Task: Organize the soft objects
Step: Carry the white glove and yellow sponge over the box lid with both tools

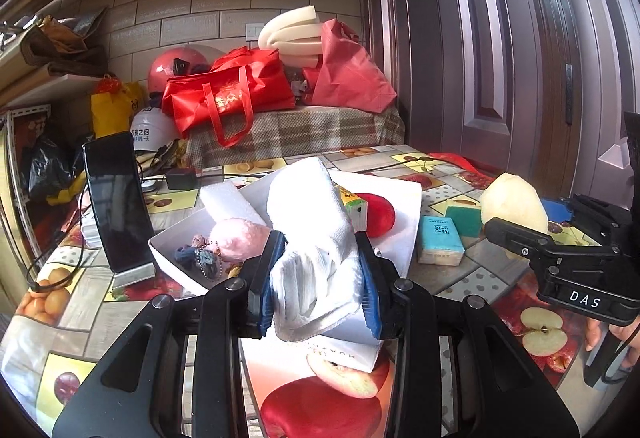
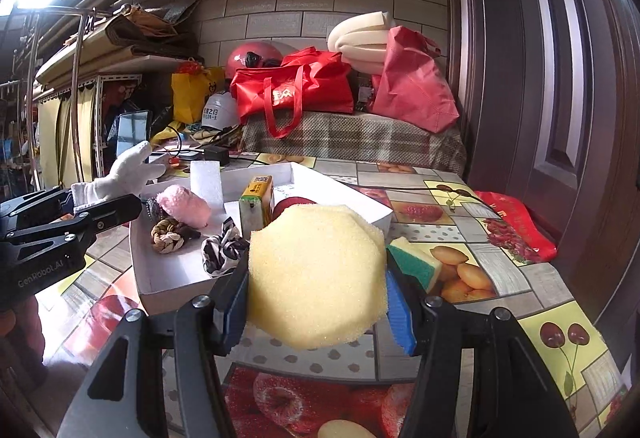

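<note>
Clamped between the left gripper (image 1: 318, 270) jaws, a white glove (image 1: 316, 234) hangs just before the white box (image 2: 168, 278); the right gripper (image 2: 316, 286) jaws squeeze a yellow sponge (image 2: 316, 274) beside that box's near corner. Both loads, I judge, should clear the box wall before release, dropping into the bare floor near the pink plush (image 2: 184, 206), not onto the juice carton (image 2: 256, 206). Room is tight: a green sponge (image 2: 414, 262) crowds the right, a propped phone (image 1: 116, 206) stands left.

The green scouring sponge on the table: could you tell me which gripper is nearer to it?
Right. The right gripper, shut on the yellow sponge, is right beside the green scouring sponge. The left gripper, holding the white glove, is farther off, at the white box.
</note>
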### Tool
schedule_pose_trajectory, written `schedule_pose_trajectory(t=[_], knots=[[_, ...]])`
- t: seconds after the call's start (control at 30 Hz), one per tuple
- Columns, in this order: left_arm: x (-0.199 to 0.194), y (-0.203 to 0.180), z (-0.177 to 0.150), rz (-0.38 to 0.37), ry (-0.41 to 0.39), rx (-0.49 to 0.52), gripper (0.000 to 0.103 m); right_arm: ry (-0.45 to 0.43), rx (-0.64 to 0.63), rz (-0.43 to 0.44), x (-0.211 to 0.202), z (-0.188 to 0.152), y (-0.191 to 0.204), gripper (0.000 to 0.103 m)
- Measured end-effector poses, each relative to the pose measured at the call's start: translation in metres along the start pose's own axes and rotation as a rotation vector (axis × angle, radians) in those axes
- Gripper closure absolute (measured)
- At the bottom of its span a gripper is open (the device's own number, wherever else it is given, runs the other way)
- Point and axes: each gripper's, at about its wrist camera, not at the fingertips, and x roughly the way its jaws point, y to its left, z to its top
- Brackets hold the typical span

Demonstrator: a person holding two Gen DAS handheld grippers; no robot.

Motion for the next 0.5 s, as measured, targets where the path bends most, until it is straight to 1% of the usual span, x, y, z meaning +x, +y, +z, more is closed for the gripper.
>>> schedule_pose_trajectory(t=[0.1, 0.17, 0.33, 0.5], knots=[[0.004, 0.006, 0.001, 0.015, 0.003, -0.006, 0.069, -0.010, -0.017, 0.028, 0.003, 0.002, 0.010, 0.044], [0.007, 0.010, 0.002, 0.026, 0.005, -0.011, 0.069, 0.006, -0.024, 0.043, 0.011, 0.004, 0.017, 0.044], [0.014, 0.020, 0.004, 0.052, 0.011, -0.016, 0.069, 0.015, -0.018, 0.081, 0.024, 0.010, 0.034, 0.044], [0.023, 0.029, 0.005, 0.072, 0.023, -0.025, 0.069, 0.019, -0.050, 0.116, 0.036, 0.015, 0.055, 0.044]])
